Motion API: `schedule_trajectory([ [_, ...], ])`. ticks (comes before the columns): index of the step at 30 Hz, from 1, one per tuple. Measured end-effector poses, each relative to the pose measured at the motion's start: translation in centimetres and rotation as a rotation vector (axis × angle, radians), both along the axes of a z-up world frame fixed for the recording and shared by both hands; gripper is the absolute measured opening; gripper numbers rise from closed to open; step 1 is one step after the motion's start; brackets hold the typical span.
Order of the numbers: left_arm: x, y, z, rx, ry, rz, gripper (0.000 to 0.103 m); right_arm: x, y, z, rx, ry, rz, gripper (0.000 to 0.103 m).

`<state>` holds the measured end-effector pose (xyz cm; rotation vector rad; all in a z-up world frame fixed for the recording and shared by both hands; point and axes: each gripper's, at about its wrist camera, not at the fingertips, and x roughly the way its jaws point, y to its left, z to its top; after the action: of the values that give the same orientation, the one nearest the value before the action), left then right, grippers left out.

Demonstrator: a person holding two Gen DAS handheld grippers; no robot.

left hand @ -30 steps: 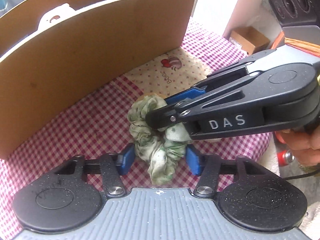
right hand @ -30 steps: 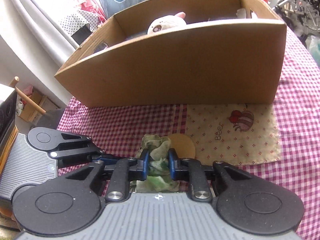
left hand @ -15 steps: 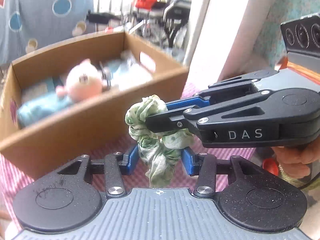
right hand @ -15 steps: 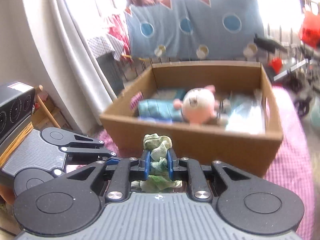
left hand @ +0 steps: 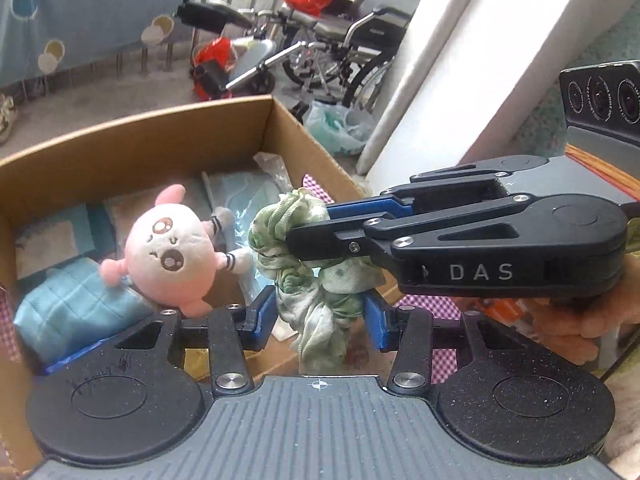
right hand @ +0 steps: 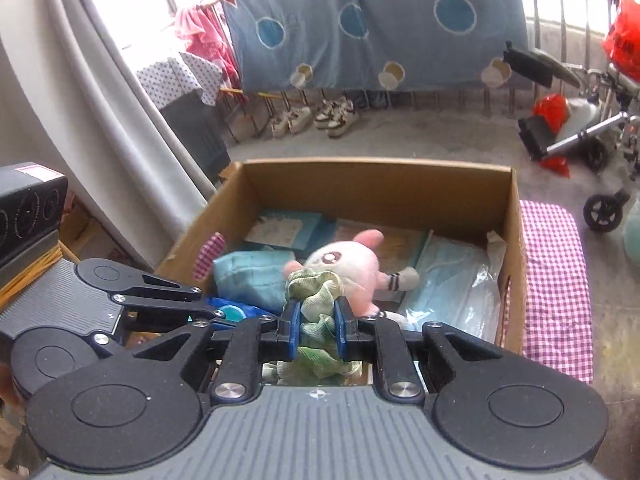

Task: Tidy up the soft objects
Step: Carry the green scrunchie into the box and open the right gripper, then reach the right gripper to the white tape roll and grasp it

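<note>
A green and white fabric scrunchie point(left hand: 316, 280) hangs in the air over the near edge of an open cardboard box point(left hand: 160, 136). My right gripper point(right hand: 316, 320) is shut on the scrunchie point(right hand: 316, 300); in the left wrist view it comes in from the right point(left hand: 308, 236). My left gripper point(left hand: 320, 316) is open, its blue pads either side of the scrunchie's lower part, apart from it. In the right wrist view the left gripper point(right hand: 208, 312) sits at the left. Inside the box lie a pink plush toy point(right hand: 352, 268) and a teal cloth point(right hand: 252, 276).
The box point(right hand: 516, 240) stands on a table with a red checked cloth point(right hand: 556, 280). It also holds a clear bag with light blue masks point(right hand: 452, 280) and flat printed packs point(right hand: 280, 228). Beyond are a hanging blue blanket point(right hand: 380, 20), shoes point(right hand: 312, 116) and a wheelchair point(left hand: 344, 48).
Both grippers rose from the table with the scrunchie and moved forward over the box's near wall. The view now looks down into the box. The right gripper stayed shut, the left open.
</note>
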<state>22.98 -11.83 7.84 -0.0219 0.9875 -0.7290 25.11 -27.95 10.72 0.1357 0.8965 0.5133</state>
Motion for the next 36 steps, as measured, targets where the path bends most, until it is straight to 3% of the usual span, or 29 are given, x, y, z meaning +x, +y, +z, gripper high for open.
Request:
schedule_trajectory([
  [5,4.0,-2.3,-3.5,0.037,0.125,0.0,0.046,4.2,-0.6,-4.4,-0.1,0.112,0.012,0.019],
  [13,7.3,-4.6,-7.1,0.091,0.223,-0.01,0.051,7.1,-0.2,-7.8,-0.268,0.146,0.065,0.021],
  [18,7.9,-5.0,-7.7,0.117,0.245,-0.004,0.07,8.2,-0.5,-8.8,-0.291,0.179,0.057,0.023],
  [23,7.4,-4.2,-6.5,0.128,0.206,0.017,0.077,7.8,-0.5,-7.7,-0.28,0.154,0.036,0.038],
  [25,6.7,-3.7,-5.5,0.129,0.17,0.024,0.081,7.2,-0.5,-6.7,-0.28,0.125,0.019,0.06],
  [29,5.0,-2.4,-3.2,0.122,0.095,0.037,0.086,5.4,-0.8,-3.7,-0.26,0.036,-0.008,0.061],
  [36,-0.1,1.9,1.3,0.06,-0.021,0.061,0.097,-0.3,-2.5,1.9,-0.101,-0.062,-0.083,0.061],
])
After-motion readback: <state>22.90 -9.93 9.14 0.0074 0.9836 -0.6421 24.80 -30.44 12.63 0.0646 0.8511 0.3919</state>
